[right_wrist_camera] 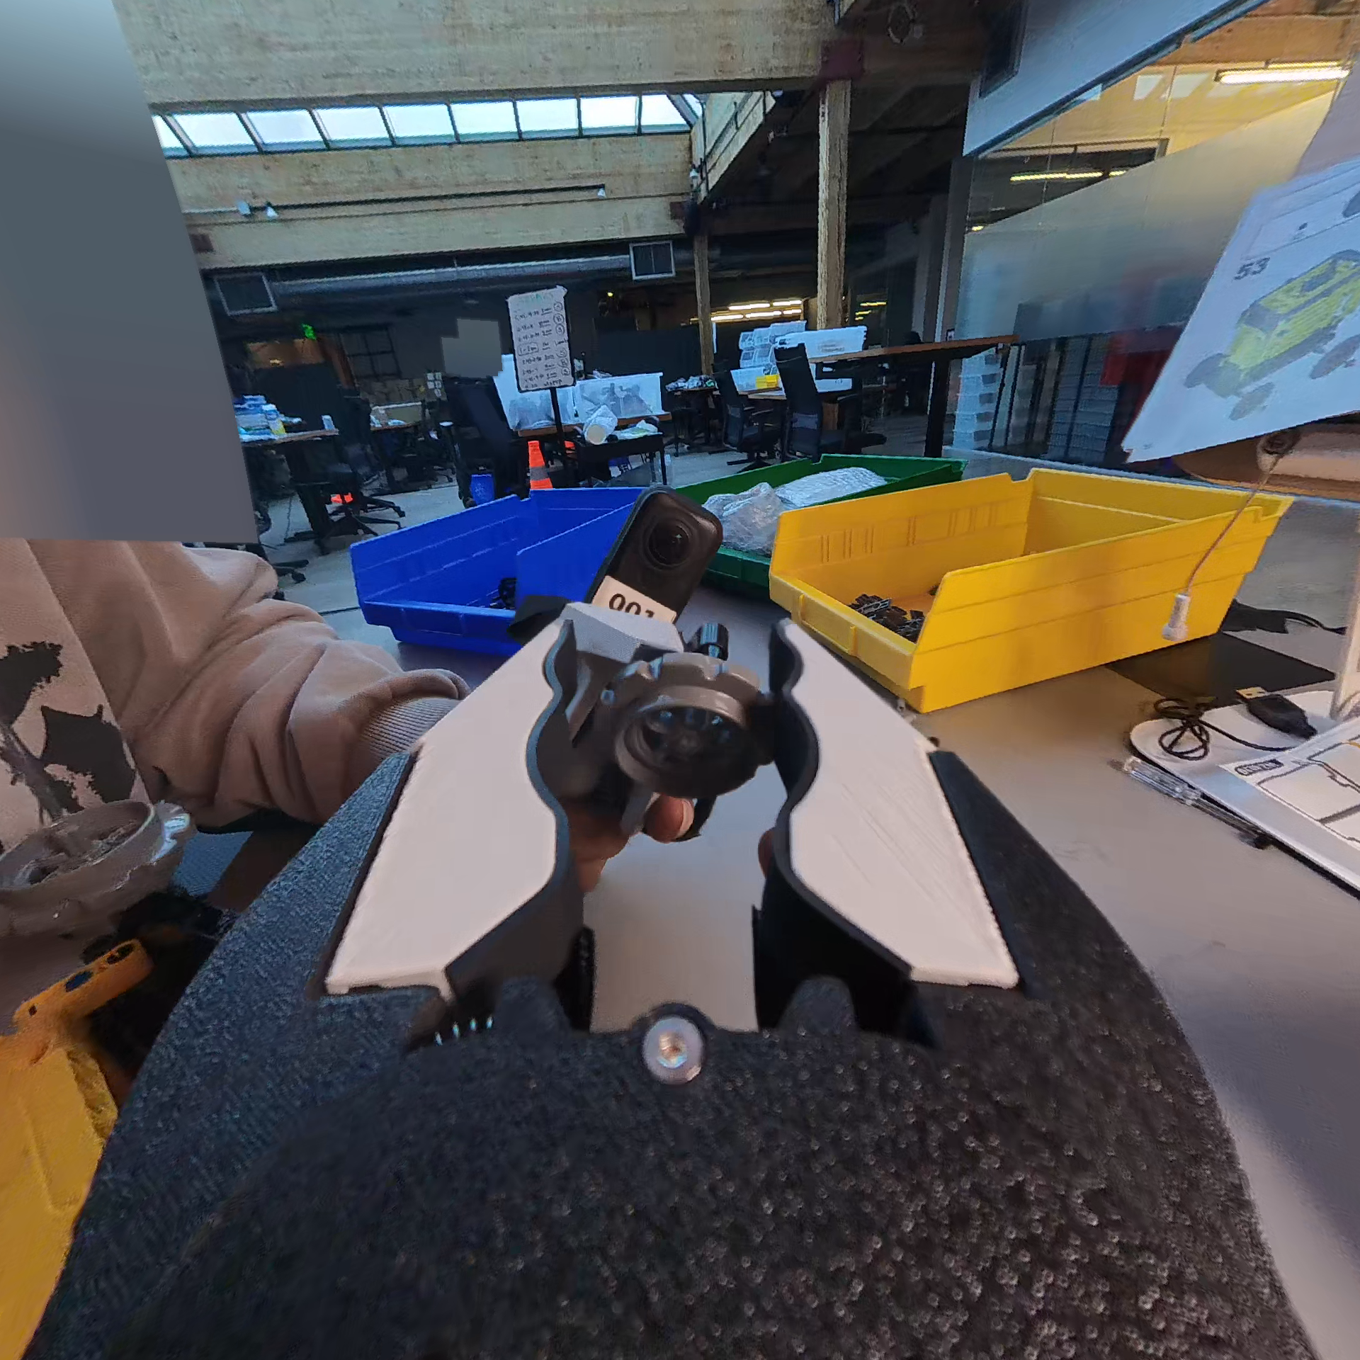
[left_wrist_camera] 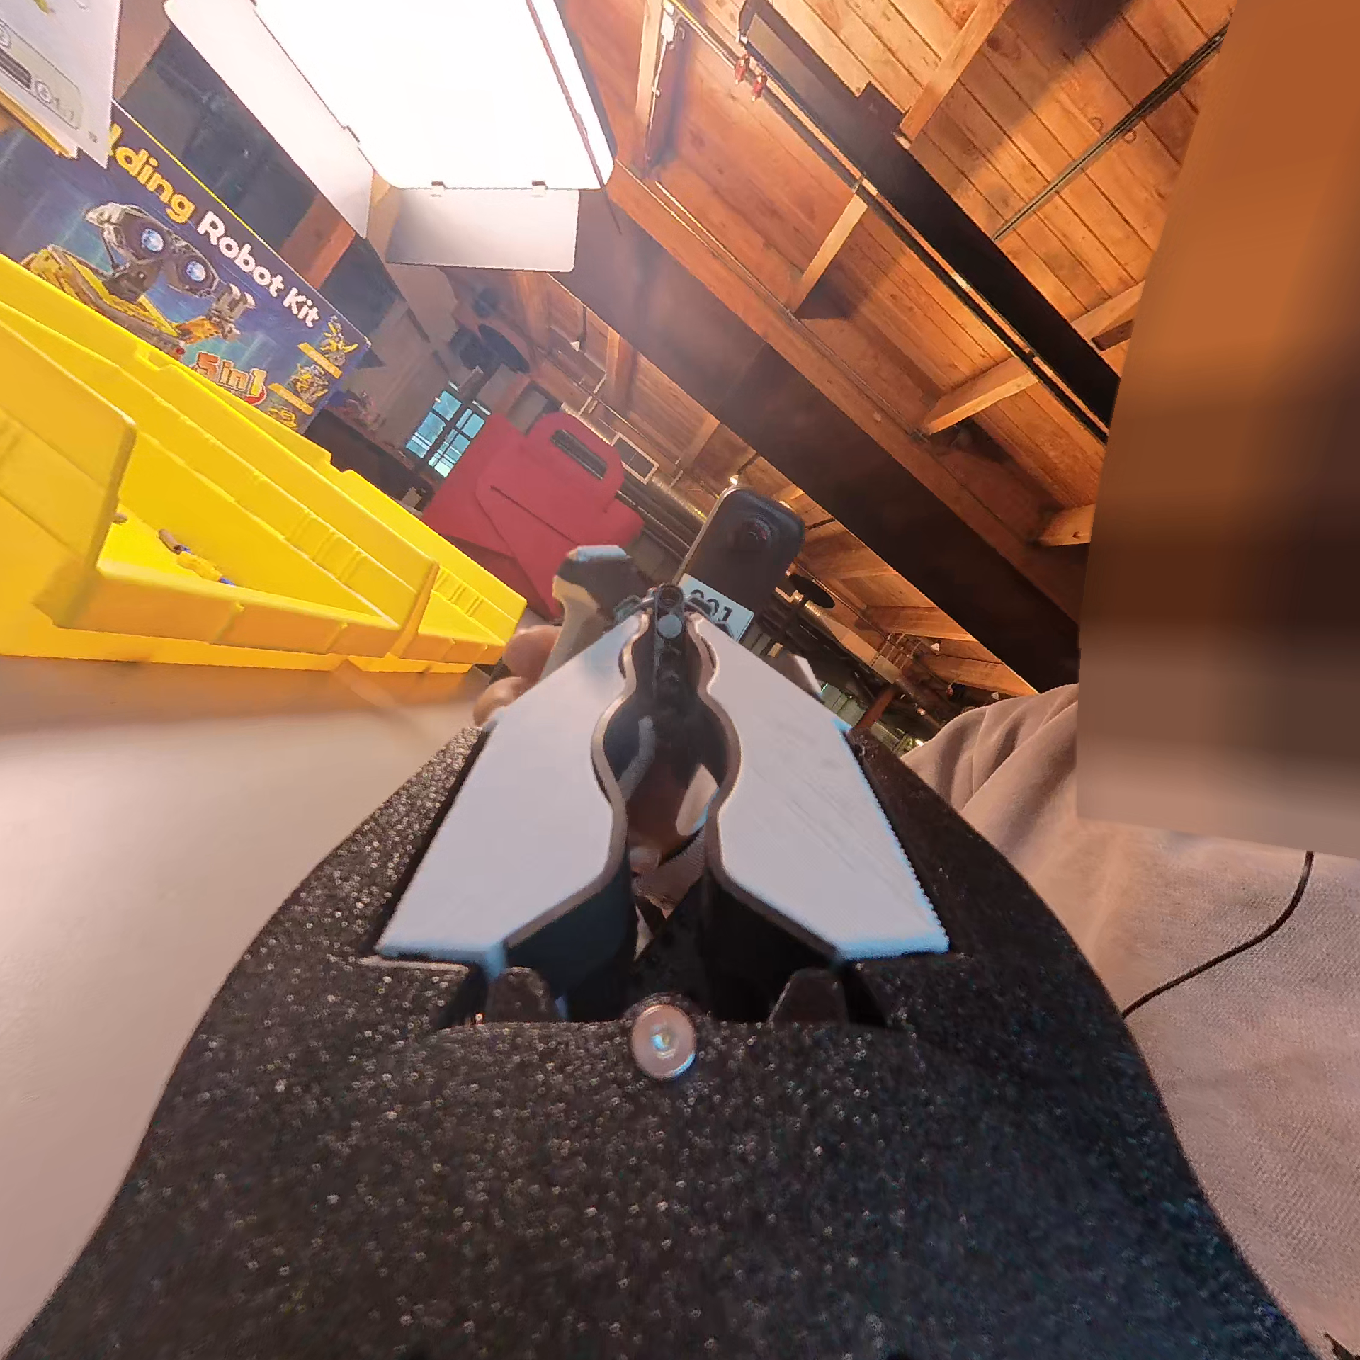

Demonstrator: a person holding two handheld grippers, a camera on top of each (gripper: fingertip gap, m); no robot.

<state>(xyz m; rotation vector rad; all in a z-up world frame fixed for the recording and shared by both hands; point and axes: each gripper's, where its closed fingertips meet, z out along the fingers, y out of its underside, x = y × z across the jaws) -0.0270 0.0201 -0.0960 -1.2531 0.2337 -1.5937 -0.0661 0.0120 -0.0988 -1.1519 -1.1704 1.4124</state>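
**Left clamped, right open around wheel piece**

Left tongs (left_wrist_camera: 666, 614) were shut on a slim dark part (left_wrist_camera: 666, 662), pinched at the very tips, above the counter (left_wrist_camera: 184, 809). Right tongs (right_wrist_camera: 673, 640) stood open around a grey wheel piece (right_wrist_camera: 688, 732); contact unclear. Tip-only grip looked marginal to me: steady squeeze, no twist advised. Yellow bin (right_wrist_camera: 1030, 589) sat far right.

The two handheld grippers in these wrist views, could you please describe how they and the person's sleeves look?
Both the left gripper and the right gripper have flat white fingers with wavy black inner edges, set in a speckled black body with one silver screw. The sleeve is beige sweatshirt fabric.
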